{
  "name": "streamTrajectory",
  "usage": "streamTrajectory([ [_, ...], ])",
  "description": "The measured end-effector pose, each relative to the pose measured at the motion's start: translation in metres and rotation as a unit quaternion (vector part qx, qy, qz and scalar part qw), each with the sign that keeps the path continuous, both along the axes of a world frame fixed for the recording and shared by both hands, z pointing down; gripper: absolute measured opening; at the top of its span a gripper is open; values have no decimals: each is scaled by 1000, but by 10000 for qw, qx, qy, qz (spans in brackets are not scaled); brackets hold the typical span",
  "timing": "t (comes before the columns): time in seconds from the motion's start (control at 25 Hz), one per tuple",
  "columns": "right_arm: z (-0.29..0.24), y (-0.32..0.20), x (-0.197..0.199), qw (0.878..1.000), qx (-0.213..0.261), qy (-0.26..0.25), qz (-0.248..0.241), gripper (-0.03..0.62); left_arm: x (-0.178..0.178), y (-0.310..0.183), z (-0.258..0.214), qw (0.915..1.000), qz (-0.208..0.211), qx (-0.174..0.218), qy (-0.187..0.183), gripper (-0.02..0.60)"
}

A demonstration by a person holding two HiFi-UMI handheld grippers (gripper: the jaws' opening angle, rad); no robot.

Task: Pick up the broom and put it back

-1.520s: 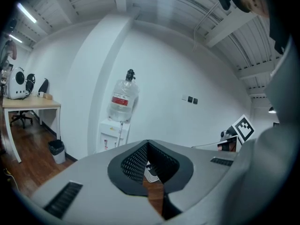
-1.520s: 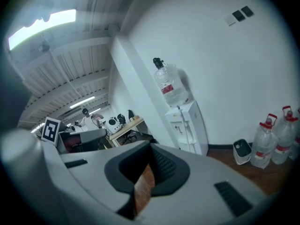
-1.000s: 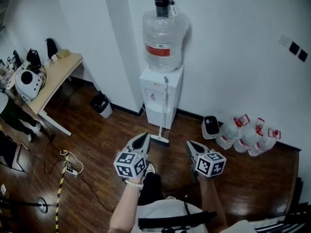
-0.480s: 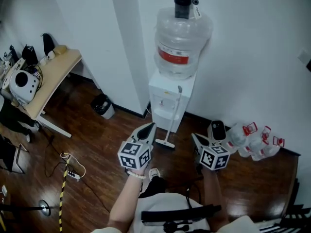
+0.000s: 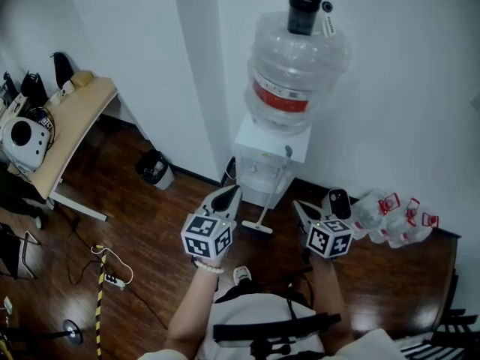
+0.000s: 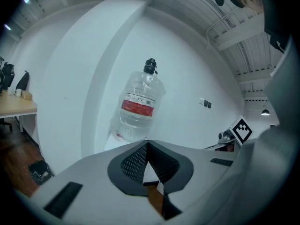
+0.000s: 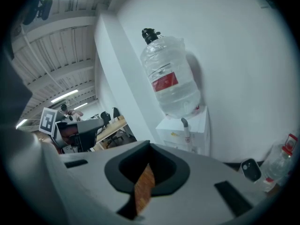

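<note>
Slim pale long-handled broom (image 5: 271, 193) leans upright against white water dispenser (image 5: 262, 152), head on dark wood floor (image 5: 150, 231). Left claw (image 5: 229, 193) and right claw (image 5: 299, 205) both closed, empty, near it, 1 either side

1. Your left gripper (image 5: 232, 192) and right gripper (image 5: 298, 204) are pale grey wedges with dark inner pads.
2. Each carries a white cube (image 5: 205, 236) printed with black square markers.
3. You wear a white short-sleeved shirt (image 5: 251, 310), a black strap (image 5: 271, 325) across it, and a pale beaded bracelet (image 5: 205, 267).
</note>
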State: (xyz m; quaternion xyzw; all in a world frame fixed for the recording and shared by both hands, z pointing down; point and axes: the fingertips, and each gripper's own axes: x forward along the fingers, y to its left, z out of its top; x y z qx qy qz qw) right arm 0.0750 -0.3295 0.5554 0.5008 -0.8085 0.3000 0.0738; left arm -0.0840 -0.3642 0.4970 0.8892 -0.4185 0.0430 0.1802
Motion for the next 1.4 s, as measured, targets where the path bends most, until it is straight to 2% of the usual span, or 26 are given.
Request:
streamTrajectory([
  [0.36, 13, -44, -8, 9994, -24, 347, -7, 11, 0, -35, 11, 9998, 187, -96, 58, -6],
  [0.56, 24, -78, 7, 9974, 76, 706, 108, 18, 6, -49, 17, 9998, 23, -166, 140, -6],
  [0.6, 29, -87, 13, 9967, 71, 787, 161, 30, 8, -51, 19, 9997, -42, -183, 155, -6],
  [0.68, 41, -106, 24, 9960, 19, 866, 229, 164, 11, -55, 23, 9995, -173, -231, 153, -6],
  [0.72, 47, -116, 29, 9956, 0, 900, 255, 190, 12, -57, 26, 9992, -238, -267, 152, -6],
  [1.0, 99, -176, 39, 9908, -229, 1329, 139, 236, 24, -60, 44, 9974, -476, -507, 181, -6],
  [1.12, 114, -193, 37, 9873, -241, 1566, 81, 236, 24, -59, 49, 9968, -535, -575, 141, -6],
  [1.4, 133, -219, 33, 9844, -333, 1729, 52, 236, 21, -52, 55, 9955, -677, -664, 11, -6],
])
